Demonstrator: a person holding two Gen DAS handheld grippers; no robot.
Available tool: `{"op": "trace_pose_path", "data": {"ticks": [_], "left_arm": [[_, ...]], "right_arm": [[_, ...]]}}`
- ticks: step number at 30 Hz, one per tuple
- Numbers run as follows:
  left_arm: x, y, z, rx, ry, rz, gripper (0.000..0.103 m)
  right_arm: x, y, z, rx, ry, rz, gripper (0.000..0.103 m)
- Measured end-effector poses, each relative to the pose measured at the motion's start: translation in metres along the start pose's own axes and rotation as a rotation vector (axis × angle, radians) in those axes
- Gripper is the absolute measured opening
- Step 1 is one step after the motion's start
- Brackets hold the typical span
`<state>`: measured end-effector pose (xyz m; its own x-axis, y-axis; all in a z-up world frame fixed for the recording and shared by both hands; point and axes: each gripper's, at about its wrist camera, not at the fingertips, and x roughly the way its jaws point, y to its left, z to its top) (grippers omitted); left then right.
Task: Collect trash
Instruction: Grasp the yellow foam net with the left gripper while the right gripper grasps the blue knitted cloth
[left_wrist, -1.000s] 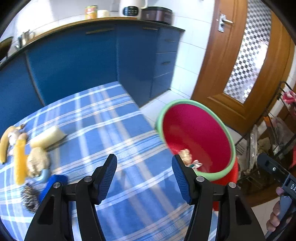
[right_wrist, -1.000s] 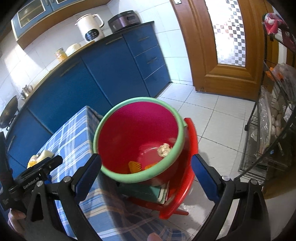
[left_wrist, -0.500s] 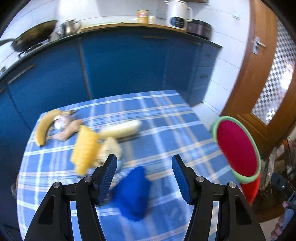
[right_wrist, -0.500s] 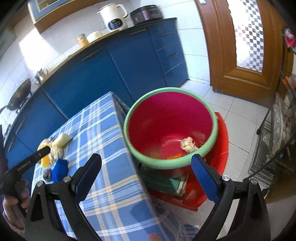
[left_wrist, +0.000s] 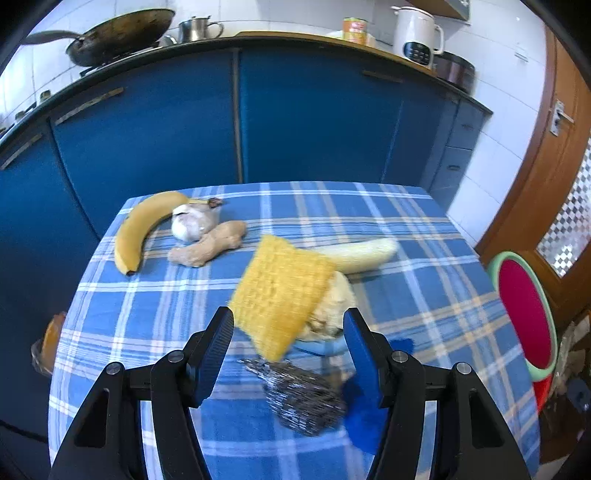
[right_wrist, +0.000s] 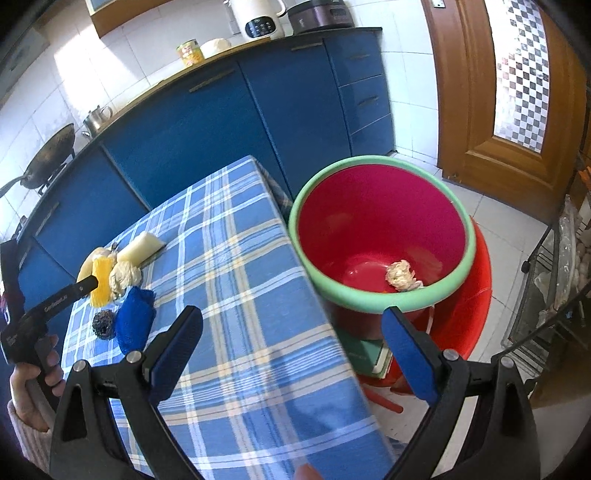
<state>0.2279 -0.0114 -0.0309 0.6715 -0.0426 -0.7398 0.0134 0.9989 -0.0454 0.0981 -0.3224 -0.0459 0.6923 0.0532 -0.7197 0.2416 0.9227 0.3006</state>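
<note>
One banana (left_wrist: 135, 230), one yellow sponge (left_wrist: 282, 295), one steel scrubber (left_wrist: 304, 397) and one blue cloth (right_wrist: 133, 319) were seen on the checked table (left_wrist: 155, 321). One red bin (right_wrist: 380, 229) was placed beside it. The cloth was half hidden. The left gripper (left_wrist: 288, 339) and the right gripper (right_wrist: 291, 347) were held apart, with nothing gripped. Blue cupboards (left_wrist: 314, 114) were seen behind.

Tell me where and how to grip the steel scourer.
Grip the steel scourer across its rounded middle, coming down from above with the open left tool. It is a squashy ball of wire lying low on the cloth, so any pair of opposite sides should do. Keep clear of the blue cloth pad on its right and the yellow sponge just behind.
</note>
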Motion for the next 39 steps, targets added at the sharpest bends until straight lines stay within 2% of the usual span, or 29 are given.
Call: {"op": "trace_pose_path", "data": {"ticks": [6, 8, 10, 12, 15, 22, 30, 39], "left_arm": [[0.015, 0.014, -0.001, -0.025, 0.023, -0.026, 0.063], [0.018, 0.015, -0.002, -0.029, 0.028, -0.038, 0.056], [0.023, 0.019, -0.004, -0.04, 0.043, -0.067, 0.034], [0.025, 0.024, -0.005, -0.056, 0.053, -0.102, 0.021], [0.023, 0.028, -0.007, -0.069, 0.043, -0.125, 0.015], [0.011, 0.042, -0.009, -0.093, 0.016, -0.163, 0.012], [-0.006, 0.053, -0.009, -0.101, -0.029, -0.199, 0.012], [-0.018, 0.06, -0.01, -0.11, -0.07, -0.25, 0.012]], "right_arm": [[0.011, 0.023, -0.007, -0.023, 0.021, 0.007, 0.097], [0.014, 0.03, -0.009, -0.029, 0.032, 0.01, 0.097], [0.017, 0.038, -0.011, -0.039, 0.043, 0.013, 0.097], [0.019, 0.047, -0.012, -0.051, 0.051, 0.018, 0.097], [0.022, 0.06, -0.015, -0.07, 0.058, 0.023, 0.097], [0.033, 0.092, -0.022, -0.118, 0.087, 0.04, 0.097], [0.063, 0.132, -0.025, -0.196, 0.14, 0.094, 0.097], [0.089, 0.166, -0.024, -0.237, 0.191, 0.141, 0.081]]}}
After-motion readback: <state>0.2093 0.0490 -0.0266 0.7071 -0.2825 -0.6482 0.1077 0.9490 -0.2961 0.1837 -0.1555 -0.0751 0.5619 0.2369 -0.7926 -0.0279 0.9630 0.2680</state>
